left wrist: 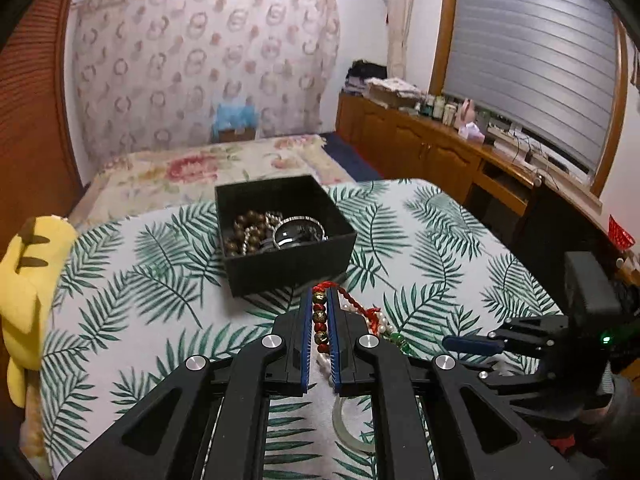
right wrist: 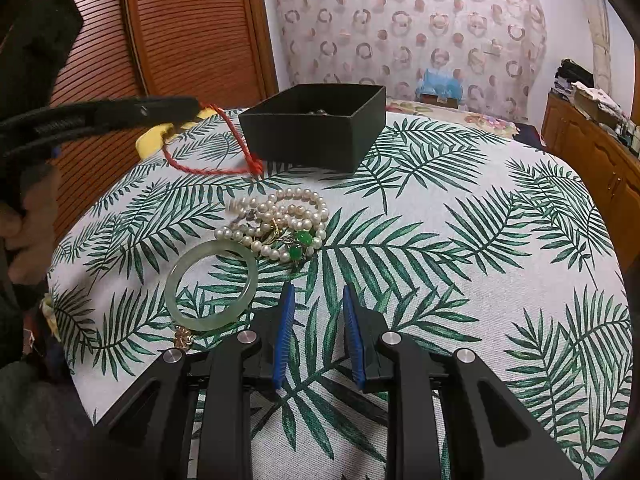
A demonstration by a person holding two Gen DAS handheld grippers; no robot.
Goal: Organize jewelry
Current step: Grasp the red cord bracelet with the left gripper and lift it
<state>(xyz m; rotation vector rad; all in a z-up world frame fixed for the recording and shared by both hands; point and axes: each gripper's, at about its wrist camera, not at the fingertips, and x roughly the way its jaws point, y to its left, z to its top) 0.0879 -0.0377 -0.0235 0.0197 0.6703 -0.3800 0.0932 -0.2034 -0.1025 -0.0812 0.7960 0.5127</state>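
Above the leaf-print tablecloth (right wrist: pixel 460 240), left gripper (left wrist: pixel 320 300) is clamped on a red beaded cord (left wrist: pixel 321 320), apparently clear of the black box (left wrist: pixel 288 264); right gripper (right wrist: pixel 318 292) stands apart, empty.

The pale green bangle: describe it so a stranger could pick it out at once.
Start at the black box standing on the leaf-print tablecloth. Come toward the camera past the heap of pearl strands to the pale green bangle, lying flat just left of the right gripper. It is the only smooth, solid ring; its neighbours are beaded or, like the red cord, braided.
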